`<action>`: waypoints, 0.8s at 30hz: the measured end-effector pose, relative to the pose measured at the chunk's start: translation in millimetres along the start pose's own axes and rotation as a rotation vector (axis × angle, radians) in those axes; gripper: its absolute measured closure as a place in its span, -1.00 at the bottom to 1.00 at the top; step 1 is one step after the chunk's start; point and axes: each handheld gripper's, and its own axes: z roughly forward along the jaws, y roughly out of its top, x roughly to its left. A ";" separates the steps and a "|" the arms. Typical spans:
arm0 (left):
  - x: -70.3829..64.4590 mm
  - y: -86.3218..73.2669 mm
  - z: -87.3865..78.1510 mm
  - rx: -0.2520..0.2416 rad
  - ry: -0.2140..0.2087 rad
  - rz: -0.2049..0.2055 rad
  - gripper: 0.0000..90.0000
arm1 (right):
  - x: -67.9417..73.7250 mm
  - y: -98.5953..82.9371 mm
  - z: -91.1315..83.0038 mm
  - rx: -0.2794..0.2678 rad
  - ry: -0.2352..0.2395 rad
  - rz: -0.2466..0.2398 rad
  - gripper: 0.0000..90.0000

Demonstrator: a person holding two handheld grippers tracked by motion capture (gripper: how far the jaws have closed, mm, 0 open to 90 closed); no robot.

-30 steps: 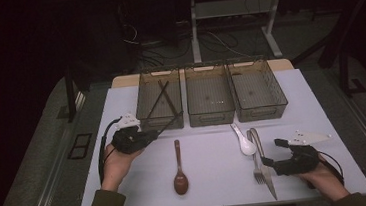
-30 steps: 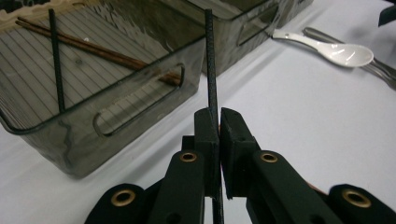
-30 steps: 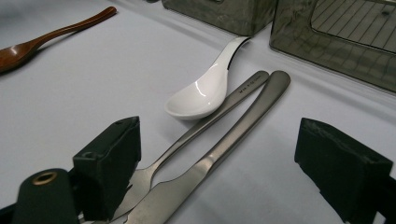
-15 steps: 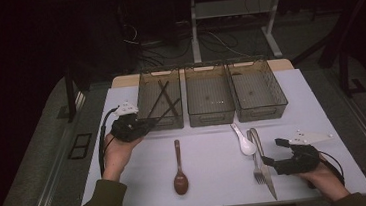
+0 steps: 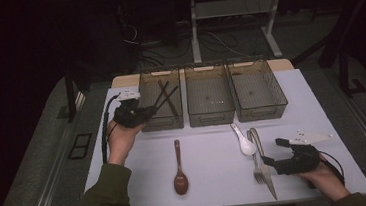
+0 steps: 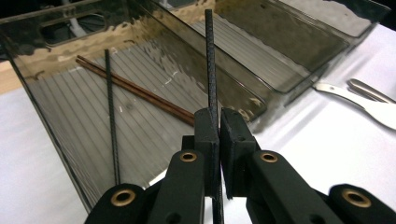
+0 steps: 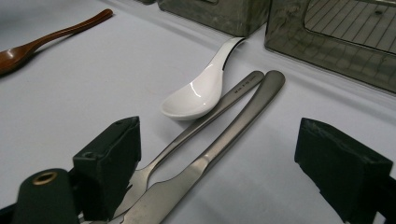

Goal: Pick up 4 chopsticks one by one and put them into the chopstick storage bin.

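The left gripper point(image 6: 214, 135) pinches a black chopstick point(image 6: 209, 60) over the left bin point(image 5: 147, 93). The right gripper point(image 7: 233, 168), wide open, sits far from that bin, over the knife point(image 7: 224, 144).

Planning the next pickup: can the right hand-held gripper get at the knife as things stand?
Probably yes. The right hand-held gripper is open with the knife lying between its jaws; the fork alongside, touching it, could get caught too.

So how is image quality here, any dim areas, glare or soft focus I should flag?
High view: dim and murky, surroundings nearly black, only the white table lit. Left gripper view: sharp on the black chopstick in the left gripper; wavy reflections on the smoky bin wall. Right gripper view: bright highlight on the white spoon; the right gripper jaws slightly soft up close.
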 end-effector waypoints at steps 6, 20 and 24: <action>7.7 10.4 8.0 0.002 0.033 -0.020 0.88 | -0.1 0.1 -0.1 -0.001 -0.001 -0.001 -0.69; 20.3 40.8 32.9 0.009 0.061 -0.040 0.88 | -0.5 0.1 -0.3 -0.001 0.001 0.001 -0.69; 20.9 49.0 40.2 0.011 0.067 -0.039 0.88 | -0.5 0.1 -0.6 -0.003 0.003 0.001 -0.69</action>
